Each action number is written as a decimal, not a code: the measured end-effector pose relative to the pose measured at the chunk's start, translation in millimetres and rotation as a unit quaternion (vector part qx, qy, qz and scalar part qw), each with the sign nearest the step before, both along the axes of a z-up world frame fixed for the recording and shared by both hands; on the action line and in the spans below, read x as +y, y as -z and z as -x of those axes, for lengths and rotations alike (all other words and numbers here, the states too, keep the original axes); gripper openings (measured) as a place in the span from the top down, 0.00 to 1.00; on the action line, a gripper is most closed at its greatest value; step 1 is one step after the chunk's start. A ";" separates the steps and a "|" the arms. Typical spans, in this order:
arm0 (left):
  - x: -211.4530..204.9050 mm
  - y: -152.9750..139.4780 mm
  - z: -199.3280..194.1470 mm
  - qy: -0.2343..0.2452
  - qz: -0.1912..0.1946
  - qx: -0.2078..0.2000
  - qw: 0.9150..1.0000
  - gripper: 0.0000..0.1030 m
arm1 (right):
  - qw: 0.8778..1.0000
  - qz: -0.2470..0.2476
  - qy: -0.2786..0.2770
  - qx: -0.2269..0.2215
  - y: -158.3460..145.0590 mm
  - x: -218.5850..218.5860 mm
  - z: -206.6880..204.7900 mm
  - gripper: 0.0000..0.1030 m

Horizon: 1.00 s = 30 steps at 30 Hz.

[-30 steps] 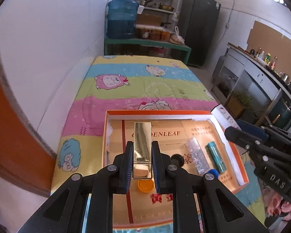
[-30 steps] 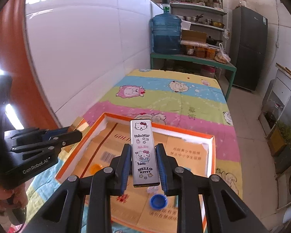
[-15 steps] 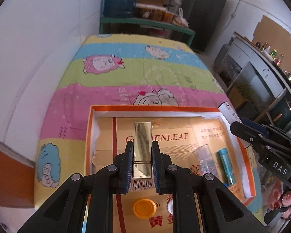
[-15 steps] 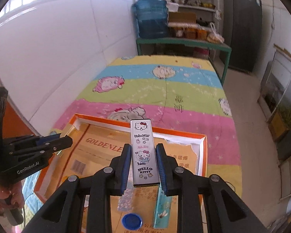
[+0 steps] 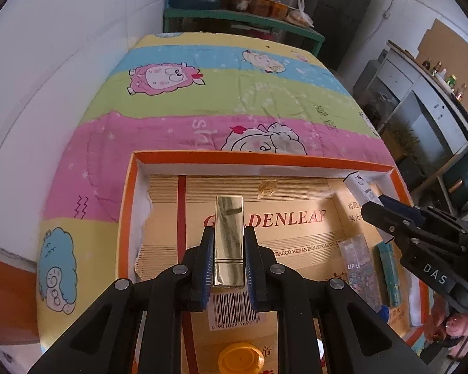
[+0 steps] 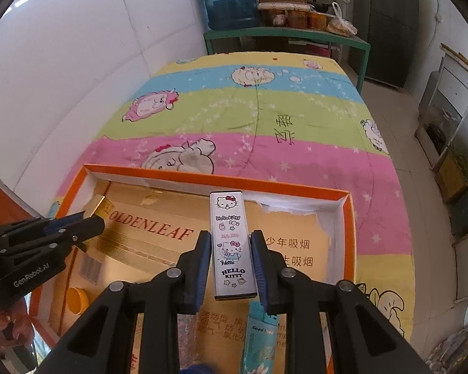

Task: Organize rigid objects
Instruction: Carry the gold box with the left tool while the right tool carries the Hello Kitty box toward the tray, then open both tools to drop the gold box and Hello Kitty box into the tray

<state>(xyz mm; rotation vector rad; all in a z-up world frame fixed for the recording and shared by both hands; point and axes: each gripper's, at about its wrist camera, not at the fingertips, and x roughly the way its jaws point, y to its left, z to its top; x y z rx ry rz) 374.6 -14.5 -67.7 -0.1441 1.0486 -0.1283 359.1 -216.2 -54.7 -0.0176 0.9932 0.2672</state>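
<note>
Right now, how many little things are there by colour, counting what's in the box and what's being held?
Gold: 1, gold lipstick case
White: 1, Hello Kitty case
Teal: 1, teal tube
Glittery clear: 1, lip gloss tube
Orange: 1, orange cap
Blue: 1, blue cap
Total: 6

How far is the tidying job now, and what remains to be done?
Done: a glitter lip tube, a teal tube and an orange bottle cap already lie in the orange-rimmed cardboard box. In hand: the left tool grips a shiny gold rectangular case, and the right tool grips a white Hello Kitty case, both above the box. Left: setting these two down inside.
</note>
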 end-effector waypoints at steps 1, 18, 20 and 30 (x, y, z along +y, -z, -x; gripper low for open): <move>-0.2 1.0 -0.6 0.000 0.000 0.000 1.000 0.83 | 1.000 0.001 0.002 0.001 1.9 -0.1 -1.2 0.74; -9.4 7.9 2.1 0.018 -0.015 -0.019 1.000 0.68 | 1.000 0.011 0.010 0.015 17.3 -1.7 -2.4 0.74; -10.0 7.5 2.9 0.021 -0.009 -0.020 1.000 0.56 | 1.000 0.014 0.009 0.015 18.9 -2.0 -1.8 0.74; -10.9 -16.4 21.1 0.025 0.008 -0.062 0.998 0.50 | 1.000 0.009 0.011 -0.016 2.2 -4.4 10.8 0.51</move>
